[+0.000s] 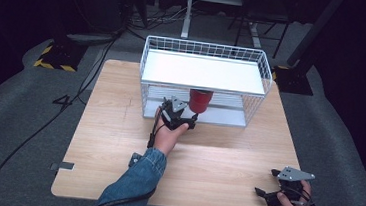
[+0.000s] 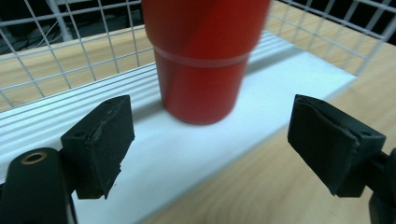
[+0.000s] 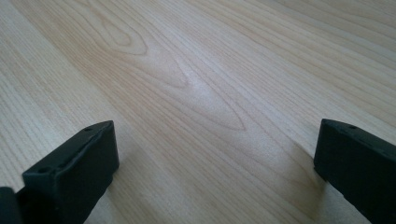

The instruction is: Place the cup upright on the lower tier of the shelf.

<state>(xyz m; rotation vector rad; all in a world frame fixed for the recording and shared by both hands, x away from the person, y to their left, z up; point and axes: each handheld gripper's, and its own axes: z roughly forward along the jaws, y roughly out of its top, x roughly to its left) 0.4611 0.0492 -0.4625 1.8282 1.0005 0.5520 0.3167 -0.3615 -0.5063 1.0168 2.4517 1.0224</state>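
Observation:
A red cup [image 1: 200,100] stands upright on the white bottom board of a wire rack [image 1: 146,74], under its white upper shelf. My left gripper [image 1: 192,120] is at the rack's open front, just short of the cup. In the left gripper view its jaws [image 2: 210,140] stand apart with the red cup [image 2: 201,60] beyond the pads and nothing between them. My right gripper [image 1: 266,183] rests low near the table's front right corner, with its jaws [image 3: 215,154] wide open over bare wood.
The wooden table [image 1: 117,147] carries the rack at its far middle. Wire walls [image 2: 70,42] close the rack's sides and back. Cables [image 1: 43,126] trail over the grey floor at the left, and stands and chair legs are behind the table.

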